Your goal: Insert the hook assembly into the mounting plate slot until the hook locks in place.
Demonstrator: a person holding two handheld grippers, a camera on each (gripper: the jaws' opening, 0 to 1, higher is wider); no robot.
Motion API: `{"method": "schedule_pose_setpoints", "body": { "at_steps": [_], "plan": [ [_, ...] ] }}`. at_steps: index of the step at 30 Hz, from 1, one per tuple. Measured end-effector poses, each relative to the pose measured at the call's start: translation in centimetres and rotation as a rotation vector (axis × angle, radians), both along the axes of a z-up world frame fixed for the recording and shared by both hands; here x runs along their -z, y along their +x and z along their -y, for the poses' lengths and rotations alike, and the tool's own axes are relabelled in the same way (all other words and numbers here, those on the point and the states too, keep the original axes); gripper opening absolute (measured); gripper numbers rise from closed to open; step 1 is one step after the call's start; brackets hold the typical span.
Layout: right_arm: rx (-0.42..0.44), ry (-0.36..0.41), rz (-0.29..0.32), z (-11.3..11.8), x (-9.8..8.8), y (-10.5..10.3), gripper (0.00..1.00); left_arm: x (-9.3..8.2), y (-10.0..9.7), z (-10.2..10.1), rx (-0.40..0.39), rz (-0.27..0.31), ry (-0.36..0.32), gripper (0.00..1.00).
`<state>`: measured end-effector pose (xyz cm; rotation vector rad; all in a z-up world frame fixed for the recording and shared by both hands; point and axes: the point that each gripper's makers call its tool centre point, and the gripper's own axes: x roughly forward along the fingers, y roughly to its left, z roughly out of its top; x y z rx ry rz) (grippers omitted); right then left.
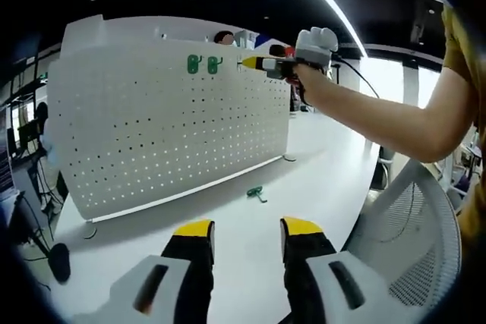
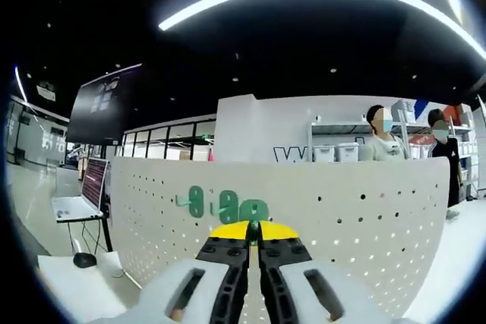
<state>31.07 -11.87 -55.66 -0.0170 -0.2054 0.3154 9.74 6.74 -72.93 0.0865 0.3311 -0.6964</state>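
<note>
A white pegboard mounting plate [image 1: 167,127] stands upright on the white table [image 1: 319,165]. Two green hooks [image 1: 205,64] hang near its top edge. A gloved hand holds my right gripper [image 1: 248,62] against the board just right of them. In the right gripper view its yellow-tipped jaws [image 2: 253,231] are shut on a green hook [image 2: 254,210] at the board [image 2: 364,218], with two other hooks [image 2: 196,202] to the left. A loose green hook [image 1: 256,193] lies on the table before the board. My left gripper [image 1: 248,227] hovers open over the table, holding nothing.
A white mesh chair [image 1: 425,240] stands close on the right under the person's arm [image 1: 380,115]. A dark object [image 1: 59,262] sits at the table's left edge. A laptop [image 2: 80,202] stands to the left, and people [image 2: 380,138] stand behind the board.
</note>
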Motion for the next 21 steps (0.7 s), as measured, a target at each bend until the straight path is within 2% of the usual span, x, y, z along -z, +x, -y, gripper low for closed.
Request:
{"method": "schedule_pose_setpoints", "body": {
  "at_steps": [13,21],
  "plan": [
    [0.05,-0.008,0.033,0.6,-0.4,1.5,0.0,0.6,-0.1,0.0,0.007,-0.012,0.009,0.37],
    [0.06,-0.014,0.045,0.6,-0.8,2.1,0.0,1.4,0.4,-0.6,-0.033,-0.059,0.025,0.42]
  ]
}}
